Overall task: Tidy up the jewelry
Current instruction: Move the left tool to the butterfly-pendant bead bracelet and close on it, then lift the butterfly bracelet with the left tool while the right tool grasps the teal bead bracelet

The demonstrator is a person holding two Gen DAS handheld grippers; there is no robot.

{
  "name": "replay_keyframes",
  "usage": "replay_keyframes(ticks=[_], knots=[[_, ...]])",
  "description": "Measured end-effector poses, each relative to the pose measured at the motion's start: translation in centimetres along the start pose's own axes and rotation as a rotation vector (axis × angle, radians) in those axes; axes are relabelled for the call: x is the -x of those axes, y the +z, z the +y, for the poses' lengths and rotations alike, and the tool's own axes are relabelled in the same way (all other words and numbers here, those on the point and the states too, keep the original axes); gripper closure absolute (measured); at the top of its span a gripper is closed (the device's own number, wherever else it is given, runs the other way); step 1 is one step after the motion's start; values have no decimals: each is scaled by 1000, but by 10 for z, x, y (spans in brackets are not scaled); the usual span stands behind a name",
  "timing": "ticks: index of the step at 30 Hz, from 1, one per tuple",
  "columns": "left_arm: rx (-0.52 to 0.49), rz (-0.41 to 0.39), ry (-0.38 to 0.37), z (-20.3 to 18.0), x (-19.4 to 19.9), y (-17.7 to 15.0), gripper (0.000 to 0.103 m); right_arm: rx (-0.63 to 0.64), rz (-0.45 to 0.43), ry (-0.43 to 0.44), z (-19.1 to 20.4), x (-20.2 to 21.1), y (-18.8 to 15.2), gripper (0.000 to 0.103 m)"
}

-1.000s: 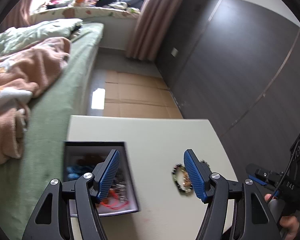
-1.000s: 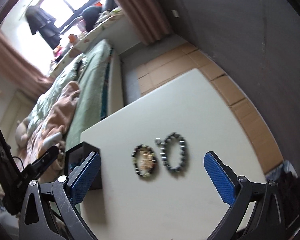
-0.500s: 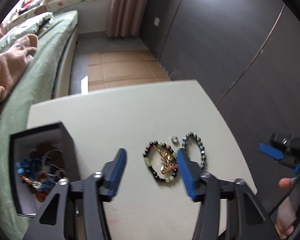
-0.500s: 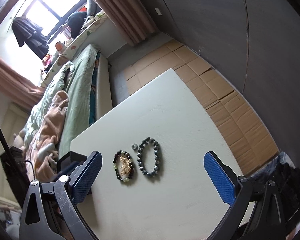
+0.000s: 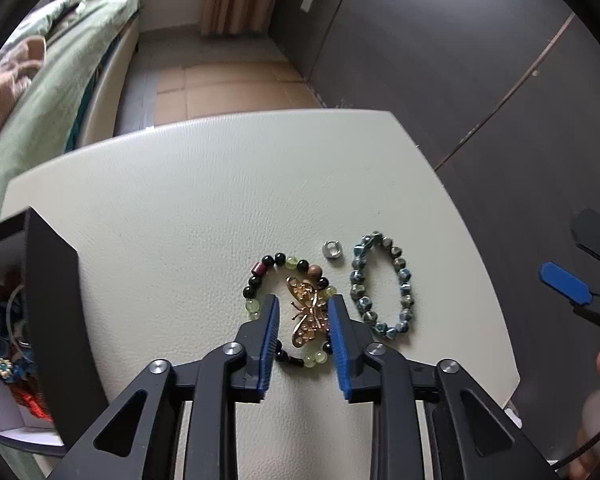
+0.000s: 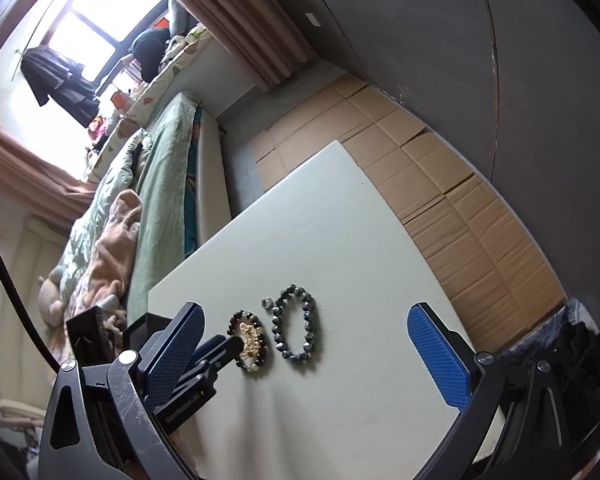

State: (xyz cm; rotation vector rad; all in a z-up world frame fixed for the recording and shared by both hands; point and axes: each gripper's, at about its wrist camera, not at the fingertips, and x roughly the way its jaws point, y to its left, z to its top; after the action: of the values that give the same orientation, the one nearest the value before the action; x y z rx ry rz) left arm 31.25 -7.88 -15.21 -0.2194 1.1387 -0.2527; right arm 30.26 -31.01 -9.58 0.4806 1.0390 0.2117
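A gold butterfly brooch (image 5: 308, 312) lies inside a ring of green and black beads, a bracelet (image 5: 256, 280), on the pale table (image 5: 220, 184). My left gripper (image 5: 304, 304) points down over it, its jaws closing with the brooch between the blue pads; a gap still shows on the left side. Just right of it lie a blue-grey bead bracelet (image 5: 358, 280) and a small silver ring (image 5: 332, 249). My right gripper (image 6: 306, 316) hangs wide open above the table with nothing in it. The right wrist view shows the brooch (image 6: 249, 340), the blue-grey bracelet (image 6: 278, 320) and the left gripper's fingers (image 6: 220, 350).
A black jewelry box (image 5: 56, 300) with several colourful pieces inside stands at the table's left edge. A bed (image 5: 60, 64) with green bedding runs along the left. Cardboard (image 6: 440, 184) covers the floor beyond the table. One finger (image 5: 564, 282) of the right gripper and a hand show at the right.
My left gripper has swung right from the box and sunk over the brooch, its jaws narrowing. The right gripper has shifted a little and stays wide open.
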Motion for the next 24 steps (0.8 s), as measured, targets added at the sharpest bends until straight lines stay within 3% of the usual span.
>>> replay_keyframes(ticks=[10,11,13,18,24], knots=[[-32,-8,50,-8,-12,-3,78,36,8,10,7,-3,-1,0],[-37,-13,52,-9,-12,-3,88,39,14,9,8,-5,-1,0],[-36,-16,38,-9,-12,-3,89,46,32,20,11,-11,-2,1],[-13,-43,31,-5,-2,1,91,72,96,-26,14,-32,-7,28],[7,-79,11,4,16,8,90,98,143,-79,16,-56,-11,45]])
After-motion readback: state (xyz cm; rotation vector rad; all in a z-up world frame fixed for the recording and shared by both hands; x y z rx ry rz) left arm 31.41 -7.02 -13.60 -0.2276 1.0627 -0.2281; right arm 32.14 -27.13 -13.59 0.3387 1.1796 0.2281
